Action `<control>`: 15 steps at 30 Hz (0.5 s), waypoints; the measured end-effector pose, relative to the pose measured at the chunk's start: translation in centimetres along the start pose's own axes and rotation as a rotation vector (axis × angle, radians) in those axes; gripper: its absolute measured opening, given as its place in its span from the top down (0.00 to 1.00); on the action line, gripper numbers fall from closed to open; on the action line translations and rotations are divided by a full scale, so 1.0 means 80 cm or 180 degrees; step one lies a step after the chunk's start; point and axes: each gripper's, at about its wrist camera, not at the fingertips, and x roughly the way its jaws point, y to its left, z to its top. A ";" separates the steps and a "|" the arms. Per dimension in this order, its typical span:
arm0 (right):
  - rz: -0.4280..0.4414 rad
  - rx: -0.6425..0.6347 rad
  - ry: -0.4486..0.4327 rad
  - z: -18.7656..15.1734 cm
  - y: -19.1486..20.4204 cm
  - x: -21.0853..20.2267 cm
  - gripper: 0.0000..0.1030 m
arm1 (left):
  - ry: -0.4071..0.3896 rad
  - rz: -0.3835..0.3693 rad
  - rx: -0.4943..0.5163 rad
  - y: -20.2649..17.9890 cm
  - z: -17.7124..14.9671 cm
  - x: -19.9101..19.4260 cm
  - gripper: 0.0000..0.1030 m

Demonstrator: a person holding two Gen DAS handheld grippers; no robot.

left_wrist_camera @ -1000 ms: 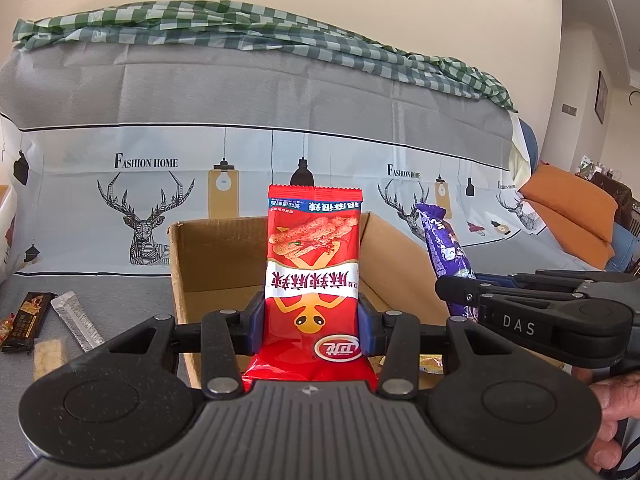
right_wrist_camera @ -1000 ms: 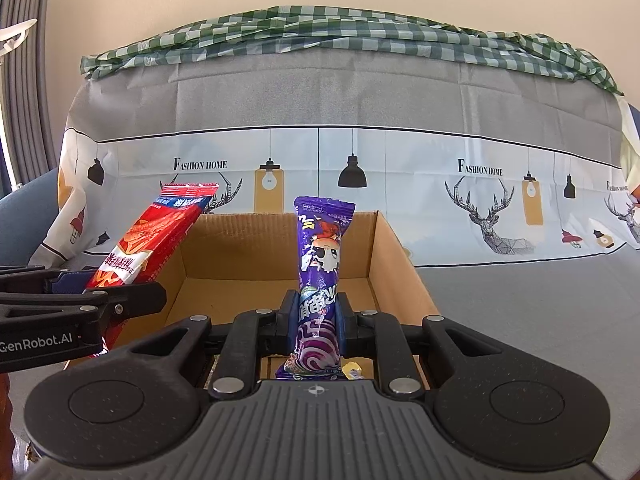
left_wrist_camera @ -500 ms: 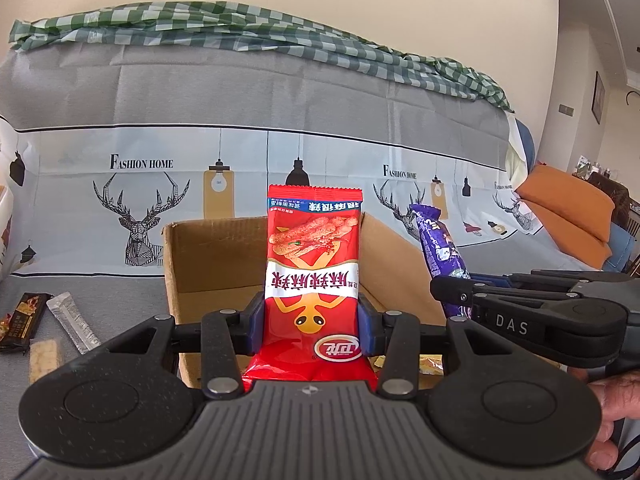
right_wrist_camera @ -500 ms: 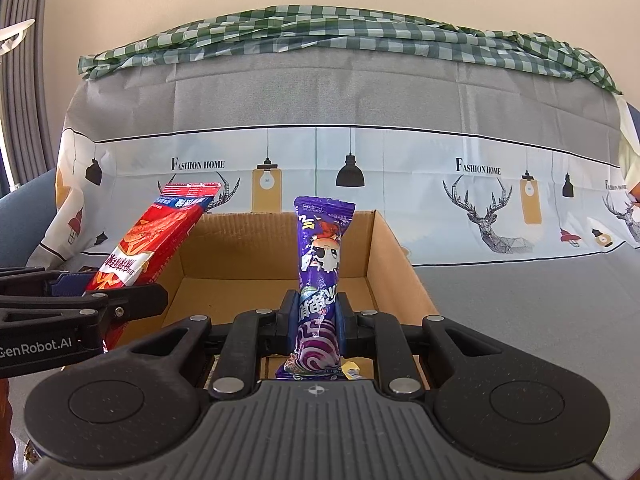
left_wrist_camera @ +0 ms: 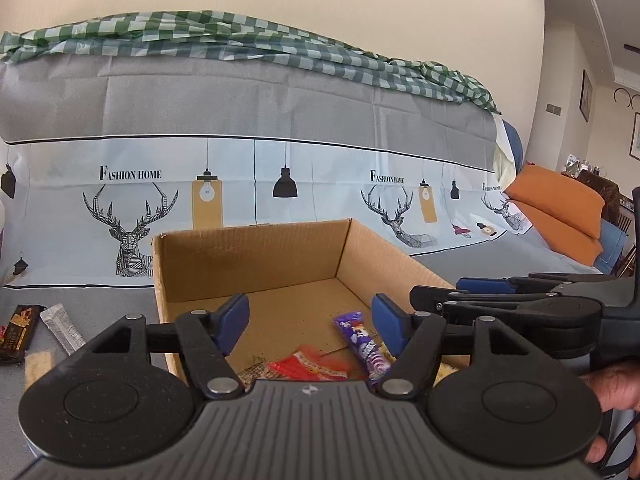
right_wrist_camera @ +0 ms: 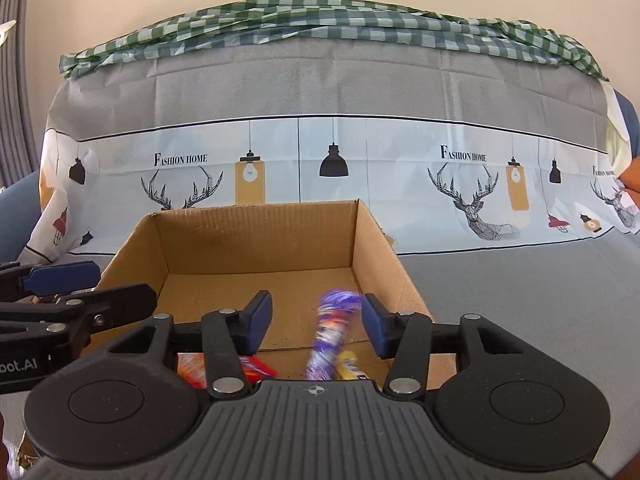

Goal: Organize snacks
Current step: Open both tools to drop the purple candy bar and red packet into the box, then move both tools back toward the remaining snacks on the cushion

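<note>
Over the box (left_wrist_camera: pixel 256 256), your left gripper (left_wrist_camera: pixel 310 322) and right gripper (right_wrist_camera: pixel 316 322) both have fingers apart; red pack (left_wrist_camera: pixel 310 368) and purple pack (right_wrist_camera: pixel 326 340) sit inside.

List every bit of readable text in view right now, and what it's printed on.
"FASHION HOME": printed several times on the sofa cover.
"bot.AI": cut-off lettering on the left gripper, seen from the right wrist.
Purple snack packet, red snack packet, dark bar: print too small or blurred.
</note>
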 end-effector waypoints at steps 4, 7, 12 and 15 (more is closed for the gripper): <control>-0.0031 0.0009 -0.0005 0.000 0.003 0.000 0.45 | -0.0038 0.0062 -0.0004 0.007 0.002 -0.006 0.39; -0.0038 0.0029 -0.0012 0.002 0.009 0.000 0.43 | -0.0031 0.0127 -0.0025 0.018 0.004 -0.011 0.56; -0.0021 0.0062 -0.0053 0.003 0.023 -0.001 0.43 | 0.0008 0.0243 -0.0075 0.045 0.005 -0.029 0.75; 0.0005 0.0051 -0.0102 0.004 0.038 -0.003 0.43 | 0.0051 0.0256 -0.0182 0.069 0.010 -0.045 0.78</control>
